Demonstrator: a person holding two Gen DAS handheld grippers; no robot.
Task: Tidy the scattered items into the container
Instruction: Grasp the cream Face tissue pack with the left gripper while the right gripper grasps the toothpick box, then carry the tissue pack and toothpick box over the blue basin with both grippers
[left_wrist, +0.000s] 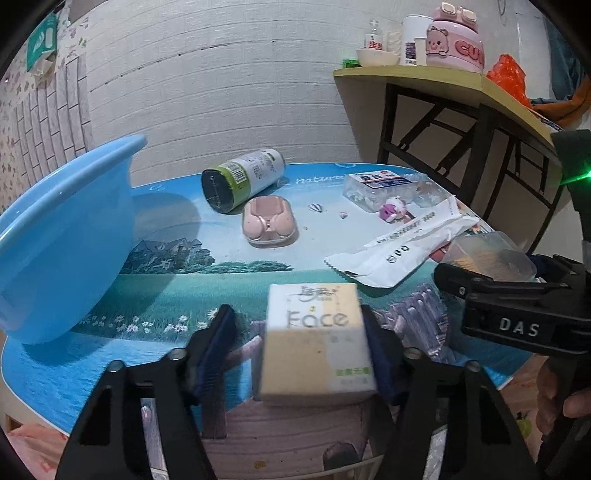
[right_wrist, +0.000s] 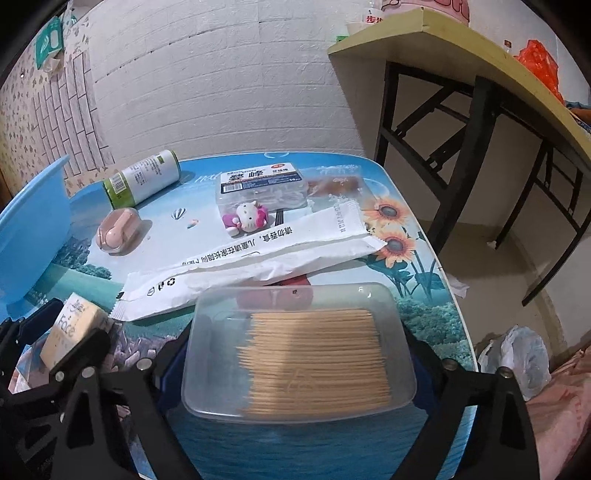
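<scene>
A white brick-pattern wall fills the back, from 11 to 1 o'clock. At 10 o'clock the floral wallpaper covers the side wall. At 2 o'clock stands a yellow-topped folding table on black metal legs. Under it the beige floor shows.

Left claw open around tissue pack; blue basin left, tilted.
</scene>
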